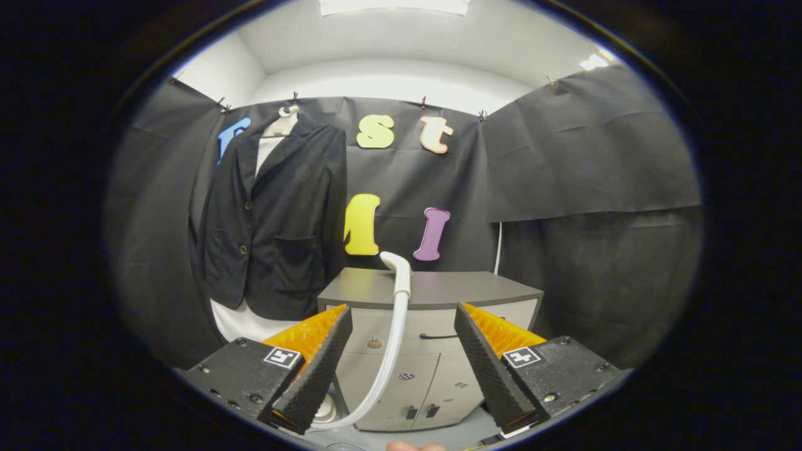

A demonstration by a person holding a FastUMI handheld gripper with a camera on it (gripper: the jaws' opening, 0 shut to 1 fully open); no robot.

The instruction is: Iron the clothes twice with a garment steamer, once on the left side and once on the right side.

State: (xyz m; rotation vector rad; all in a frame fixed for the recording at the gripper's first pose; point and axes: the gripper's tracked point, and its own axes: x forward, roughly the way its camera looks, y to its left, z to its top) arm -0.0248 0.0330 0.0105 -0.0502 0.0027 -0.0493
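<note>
The gripper (pixel 401 351) has its fingers spread wide, holding nothing; between them and beyond stands the garment steamer (pixel 402 270), its white hose curving up over the cabinet (pixel 438 291) front edge; a dark jacket (pixel 276 219) hangs left, beyond.

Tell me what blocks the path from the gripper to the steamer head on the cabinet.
Nothing visible blocks it. The gripper has its jaws open and empty, and the steamer head stands just beyond them on the cabinet, its white hose hanging down in the gap between the jaws.
</note>
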